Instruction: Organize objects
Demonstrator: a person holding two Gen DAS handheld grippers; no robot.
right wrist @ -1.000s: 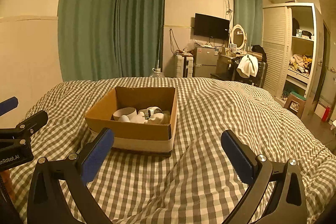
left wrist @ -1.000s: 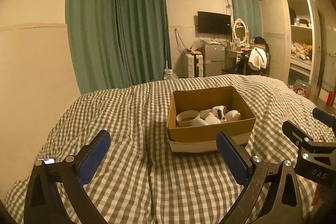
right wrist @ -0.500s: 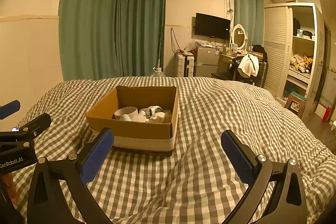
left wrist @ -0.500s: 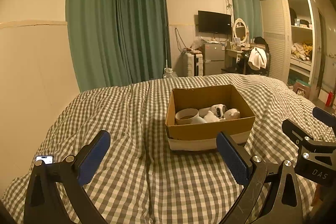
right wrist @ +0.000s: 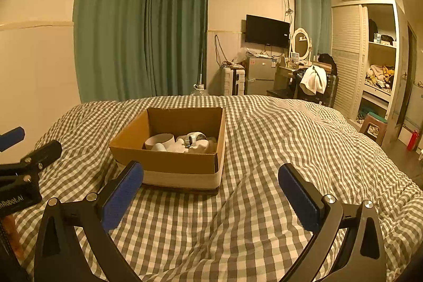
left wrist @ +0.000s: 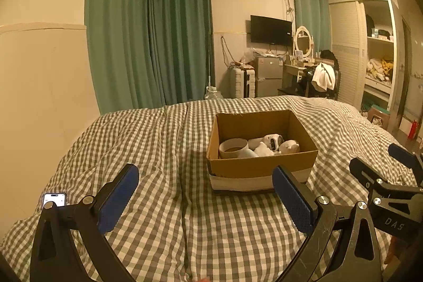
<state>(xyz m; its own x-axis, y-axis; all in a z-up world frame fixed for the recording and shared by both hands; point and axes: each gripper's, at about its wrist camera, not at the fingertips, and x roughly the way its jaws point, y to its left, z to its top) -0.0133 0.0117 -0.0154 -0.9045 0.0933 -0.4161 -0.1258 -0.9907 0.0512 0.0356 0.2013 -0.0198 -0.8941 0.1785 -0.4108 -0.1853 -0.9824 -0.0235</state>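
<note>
An open cardboard box (left wrist: 260,167) (right wrist: 169,163) sits on the checked bedspread (left wrist: 164,149). Inside it lie a roll of tape (left wrist: 233,147) (right wrist: 160,140) and several small white objects (left wrist: 272,143) (right wrist: 193,142). My left gripper (left wrist: 206,198) hangs open above the bedspread, short of the box's near wall, with nothing between its blue pads. My right gripper (right wrist: 211,196) is open too, empty, in front of the box's near right corner. Each gripper shows at the edge of the other's view.
A lit phone (left wrist: 54,200) lies on the bedspread at the near left. Beyond the bed stand green curtains (right wrist: 137,31), a small fridge (right wrist: 260,75), a dressing table with a chair (right wrist: 312,82), a wardrobe (right wrist: 370,62) and a stool (right wrist: 372,127).
Both views have risen and pulled back slightly, so the box sits a little farther off. Both grippers stay open and empty.
</note>
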